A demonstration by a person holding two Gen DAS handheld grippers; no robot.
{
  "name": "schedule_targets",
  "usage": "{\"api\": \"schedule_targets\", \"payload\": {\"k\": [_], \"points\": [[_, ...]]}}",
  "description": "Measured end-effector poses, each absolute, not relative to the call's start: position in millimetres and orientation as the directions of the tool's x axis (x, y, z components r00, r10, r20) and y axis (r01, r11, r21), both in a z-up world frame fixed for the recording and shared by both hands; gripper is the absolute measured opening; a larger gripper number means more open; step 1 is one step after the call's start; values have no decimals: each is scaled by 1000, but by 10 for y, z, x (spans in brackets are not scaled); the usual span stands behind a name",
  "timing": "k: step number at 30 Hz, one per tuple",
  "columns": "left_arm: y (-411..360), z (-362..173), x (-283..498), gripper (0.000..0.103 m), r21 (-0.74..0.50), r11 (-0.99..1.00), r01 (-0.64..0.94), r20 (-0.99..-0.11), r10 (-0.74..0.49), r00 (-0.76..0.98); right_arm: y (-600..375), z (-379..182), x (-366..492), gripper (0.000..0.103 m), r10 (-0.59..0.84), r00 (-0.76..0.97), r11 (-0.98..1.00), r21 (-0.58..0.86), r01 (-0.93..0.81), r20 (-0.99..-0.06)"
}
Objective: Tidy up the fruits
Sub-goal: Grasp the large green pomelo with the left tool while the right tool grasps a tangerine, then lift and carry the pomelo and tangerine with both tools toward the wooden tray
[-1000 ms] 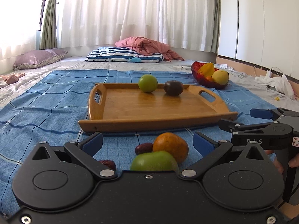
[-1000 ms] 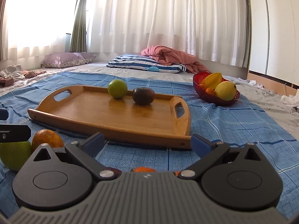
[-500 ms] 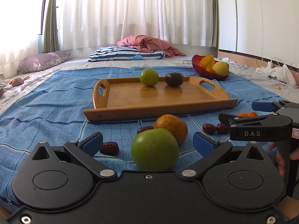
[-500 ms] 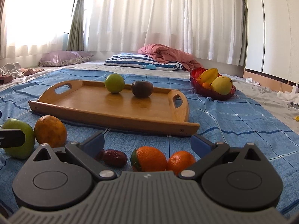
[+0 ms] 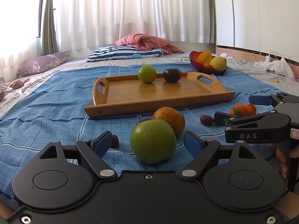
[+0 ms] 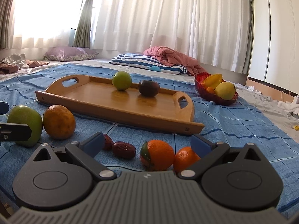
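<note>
A wooden tray [image 5: 130,100] [image 6: 104,100] lies on the blue blanket, holding a green fruit [image 5: 147,73] [image 6: 121,80] and a dark fruit [image 5: 172,75] [image 6: 148,88]. My left gripper [image 5: 149,144] is open; a large green apple [image 5: 153,141] [image 6: 24,125] sits between its fingers, untouched, with an orange [image 5: 170,119] [image 6: 59,121] behind it. My right gripper [image 6: 147,144] [image 5: 241,108] is open above two small tangerines [image 6: 158,155] [image 5: 243,109]. Red dates [image 6: 124,149] [image 5: 206,120] lie beside them.
A red bowl [image 5: 201,66] [image 6: 211,95] of yellow fruit stands behind the tray's right end. A striped pillow [image 5: 125,53] and pink blanket [image 5: 145,41] lie farther back. White clothes [image 5: 276,67] are at the right.
Both grippers have pulled back and up. The green apple and orange now show fully in the left view; the tangerines and dates have come into the right view.
</note>
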State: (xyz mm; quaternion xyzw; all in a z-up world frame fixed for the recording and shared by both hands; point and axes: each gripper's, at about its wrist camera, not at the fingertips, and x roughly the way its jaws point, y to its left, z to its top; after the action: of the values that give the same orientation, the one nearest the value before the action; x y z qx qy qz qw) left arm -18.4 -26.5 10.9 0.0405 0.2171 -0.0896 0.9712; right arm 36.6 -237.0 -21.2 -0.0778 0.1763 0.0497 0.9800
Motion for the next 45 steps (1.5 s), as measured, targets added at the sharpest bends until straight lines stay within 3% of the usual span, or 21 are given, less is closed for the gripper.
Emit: {"api": "schedule_targets", "payload": {"k": [4, 7, 19, 32, 45], "points": [[-262, 106, -141, 71, 23, 982, 189, -439, -160, 884, -2382, -197, 333, 101, 69, 935, 984, -129, -121, -347], [-260, 112, -115, 61, 2, 981, 194, -445, -173, 879, -2386, -167, 286, 91, 79, 936, 984, -126, -129, -342], [-264, 126, -156, 54, -23, 983, 183, -464, -173, 869, -2229, -132, 171, 55, 44, 933, 971, -205, -124, -358], [-274, 90, -163, 55, -29, 983, 179, -472, -171, 865, -2447, -161, 287, 55, 16, 896, 1000, -7, -21, -444], [-224, -4, -18, 55, -103, 981, 163, -518, -192, 833, -2409, -146, 579, 56, -17, 889, 1000, 2, 20, -457]]}}
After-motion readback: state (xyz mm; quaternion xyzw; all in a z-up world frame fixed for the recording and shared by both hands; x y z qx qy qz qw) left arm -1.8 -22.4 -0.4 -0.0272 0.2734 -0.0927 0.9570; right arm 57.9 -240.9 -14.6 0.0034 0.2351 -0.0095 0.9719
